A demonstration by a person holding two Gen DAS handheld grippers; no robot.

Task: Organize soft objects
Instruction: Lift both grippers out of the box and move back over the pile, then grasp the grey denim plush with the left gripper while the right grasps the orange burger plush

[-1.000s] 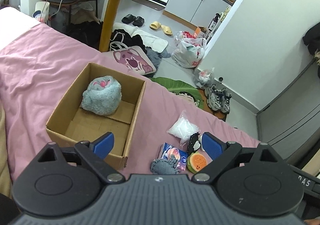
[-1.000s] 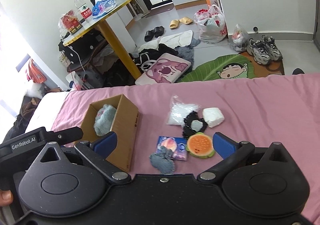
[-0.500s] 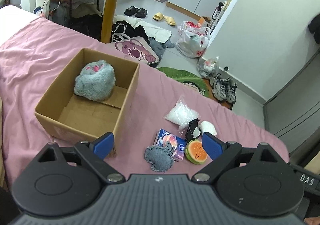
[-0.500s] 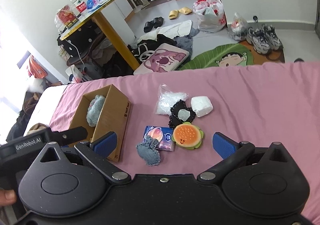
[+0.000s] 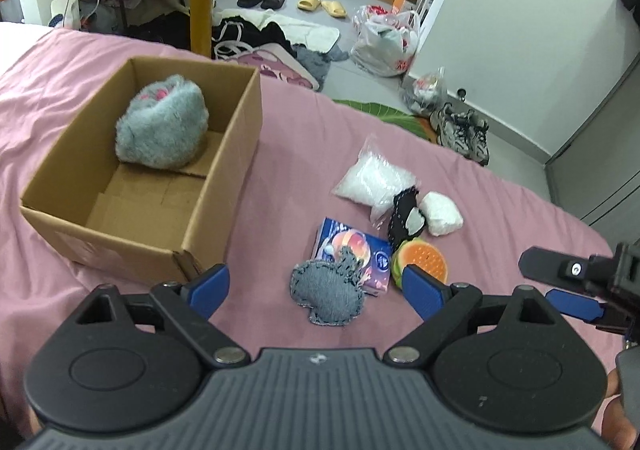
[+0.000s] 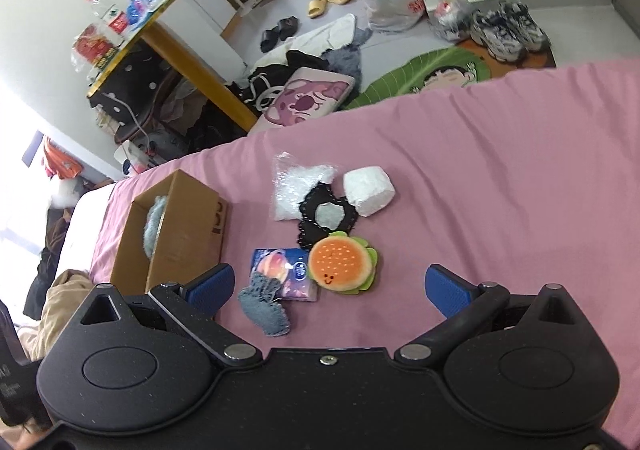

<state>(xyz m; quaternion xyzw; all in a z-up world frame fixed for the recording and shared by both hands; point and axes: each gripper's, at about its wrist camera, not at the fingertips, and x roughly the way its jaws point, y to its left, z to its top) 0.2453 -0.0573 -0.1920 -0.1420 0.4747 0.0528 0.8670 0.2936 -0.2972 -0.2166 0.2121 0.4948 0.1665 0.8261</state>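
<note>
Pink bed [image 5: 500, 210]. Left view: nearer the heap than before; left gripper [image 5: 316, 286] wide, empty, above the denim patch [image 5: 328, 296]. Cardboard box [image 5: 224, 186] at left holds a grey fluffy plush [image 5: 164, 130].

Right view: right gripper [image 6: 328, 286] wide, empty, closer over the round burger plush [image 6: 342, 262]; black lace piece [image 6: 326, 216] and white bag [image 6: 296, 182] lie behind it.

A pink bed [image 5: 500, 210] carries a cardboard box [image 5: 224, 186] and a cluster of soft objects [image 5: 384, 234].

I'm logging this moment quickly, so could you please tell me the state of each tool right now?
Left tool: open, holding nothing, above the denim patch.
Right tool: open, holding nothing.
</note>
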